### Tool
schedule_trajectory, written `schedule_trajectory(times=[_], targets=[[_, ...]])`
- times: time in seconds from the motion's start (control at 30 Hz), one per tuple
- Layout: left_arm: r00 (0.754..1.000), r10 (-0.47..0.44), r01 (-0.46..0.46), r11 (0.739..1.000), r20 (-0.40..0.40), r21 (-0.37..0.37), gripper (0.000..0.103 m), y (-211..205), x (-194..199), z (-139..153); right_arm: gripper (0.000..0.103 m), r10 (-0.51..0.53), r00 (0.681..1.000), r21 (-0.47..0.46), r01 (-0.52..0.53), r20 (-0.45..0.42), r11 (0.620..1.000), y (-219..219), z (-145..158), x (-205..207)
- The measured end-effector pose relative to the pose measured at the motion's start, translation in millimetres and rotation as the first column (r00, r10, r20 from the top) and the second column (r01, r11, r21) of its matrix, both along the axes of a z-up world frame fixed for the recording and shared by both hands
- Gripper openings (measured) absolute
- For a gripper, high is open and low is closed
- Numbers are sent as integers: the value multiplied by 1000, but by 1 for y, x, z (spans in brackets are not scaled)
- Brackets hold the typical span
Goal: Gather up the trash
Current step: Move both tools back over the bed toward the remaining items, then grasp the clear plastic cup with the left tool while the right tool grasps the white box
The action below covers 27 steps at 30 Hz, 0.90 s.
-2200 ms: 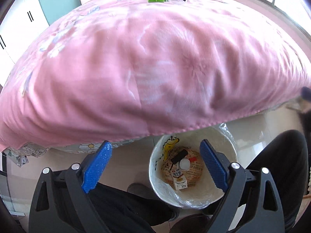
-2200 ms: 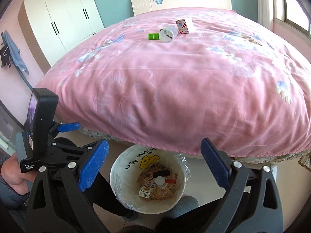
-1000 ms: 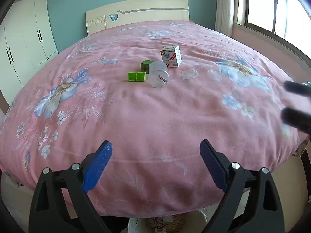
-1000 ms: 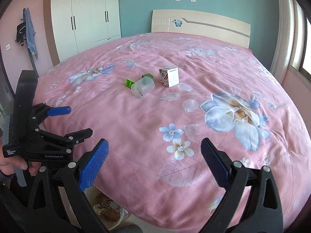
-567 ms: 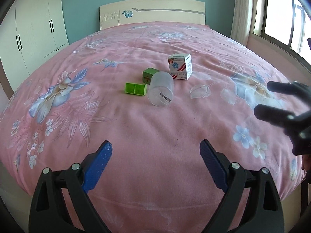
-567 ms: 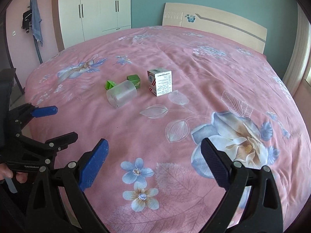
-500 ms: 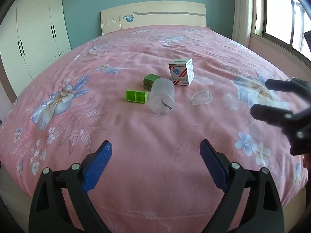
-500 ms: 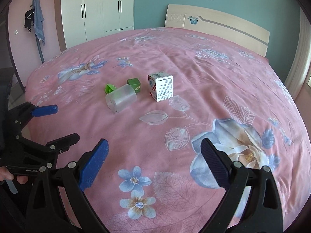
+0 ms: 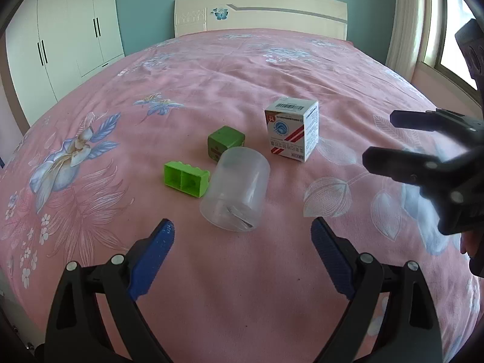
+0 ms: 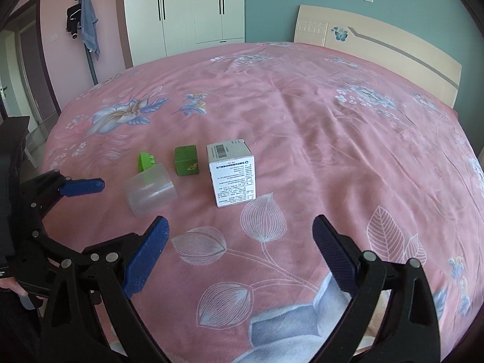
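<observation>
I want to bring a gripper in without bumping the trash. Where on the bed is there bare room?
Crowded: the clear plastic cup lying on its side, green toy brick, green cube box and white printed carton cluster mid-bed. Free: pink floral bedspread between cup and open left gripper, before the open right gripper, and toward the headboard.

Bed [image 9: 272, 69] cover bare in front of clear cup [image 9: 236, 189], straight approach free. Green brick [image 9: 186, 178] touching or just beside cup's left side, green cube [image 9: 225, 142] close behind it, tight there. White box [image 9: 292, 133] near cup's right rear, narrow gap between. Right gripper [image 9: 378, 139] hangs over bed's right side.
</observation>
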<state>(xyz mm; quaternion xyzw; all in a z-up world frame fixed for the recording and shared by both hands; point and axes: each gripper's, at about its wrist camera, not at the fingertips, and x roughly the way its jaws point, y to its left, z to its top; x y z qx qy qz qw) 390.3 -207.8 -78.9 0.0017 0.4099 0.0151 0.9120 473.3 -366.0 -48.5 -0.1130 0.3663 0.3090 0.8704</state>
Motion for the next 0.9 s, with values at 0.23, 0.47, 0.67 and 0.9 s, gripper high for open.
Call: schedule_trajectory(times=[0.23,0.47,0.67,0.9], targets=[[1000,5,-5,1000,-23,-1,93,0,13,-7,94,50,999,-6,-50,-11,999,14,-11,25],[999,-27,26,1000,-31,-3,93,-10,27,-6,94,109,994,-13,-110,-22,994,29,-19,43],[999,-14,13,1000,-53,-18,89,-15,42,-8,92,144,989,-13,-145,-34,989,42,-28,59],[993,6,-9,1000,-118,-26,68,-17,56,-19,49,198,978,-39,-201,-59,979,60,-34,70]])
